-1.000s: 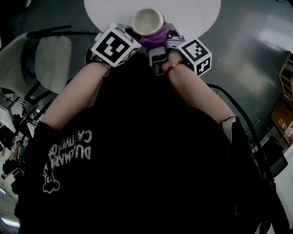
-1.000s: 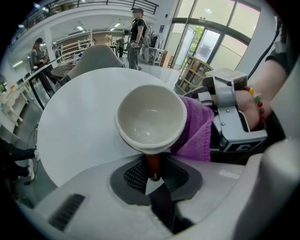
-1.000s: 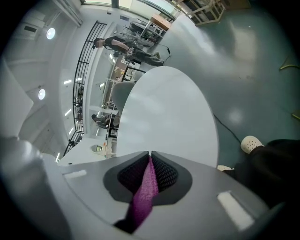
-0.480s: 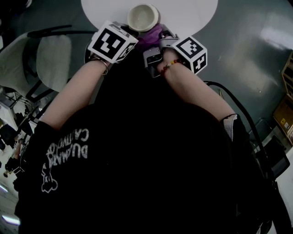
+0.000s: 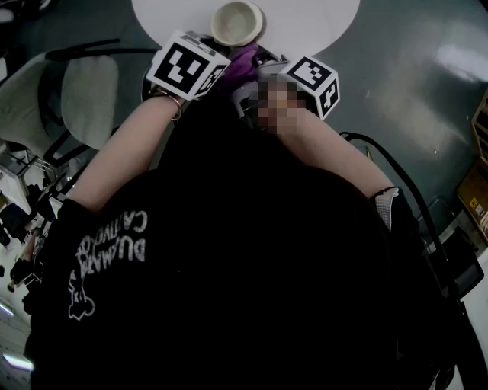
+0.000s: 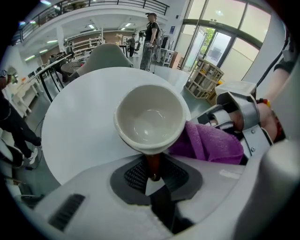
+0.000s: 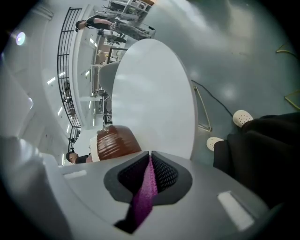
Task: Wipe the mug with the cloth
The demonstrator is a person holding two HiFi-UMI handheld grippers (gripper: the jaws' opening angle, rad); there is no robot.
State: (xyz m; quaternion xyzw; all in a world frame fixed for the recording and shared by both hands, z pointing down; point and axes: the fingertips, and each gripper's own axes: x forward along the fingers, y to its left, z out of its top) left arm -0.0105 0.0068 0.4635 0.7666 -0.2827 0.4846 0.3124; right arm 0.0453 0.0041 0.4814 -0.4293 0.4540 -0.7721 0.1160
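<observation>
The mug [image 6: 150, 117], cream inside and brown outside, hangs tilted above the round white table [image 6: 79, 117]. My left gripper [image 6: 152, 161] is shut on its brown handle. The purple cloth [image 6: 211, 143] lies against the mug's right side, and my right gripper [image 7: 150, 164] is shut on a fold of that cloth [image 7: 145, 192]. The mug's brown wall [image 7: 115, 143] sits just past the right jaws. In the head view the mug [image 5: 236, 21] is at the top, with the cloth [image 5: 245, 61] below it between the two marker cubes; both sets of jaws are hidden there.
A grey chair [image 5: 84, 99] stands left of the table [image 5: 313, 19]. A wooden rack [image 6: 204, 77] and several people stand far behind the table. The person's shoes [image 7: 243, 117] rest on the grey floor, and a cable [image 5: 412, 206] runs at the right.
The right gripper with the cloth has shifted a little left along the mug's side and rolled. The left gripper has kept the mug where it was.
</observation>
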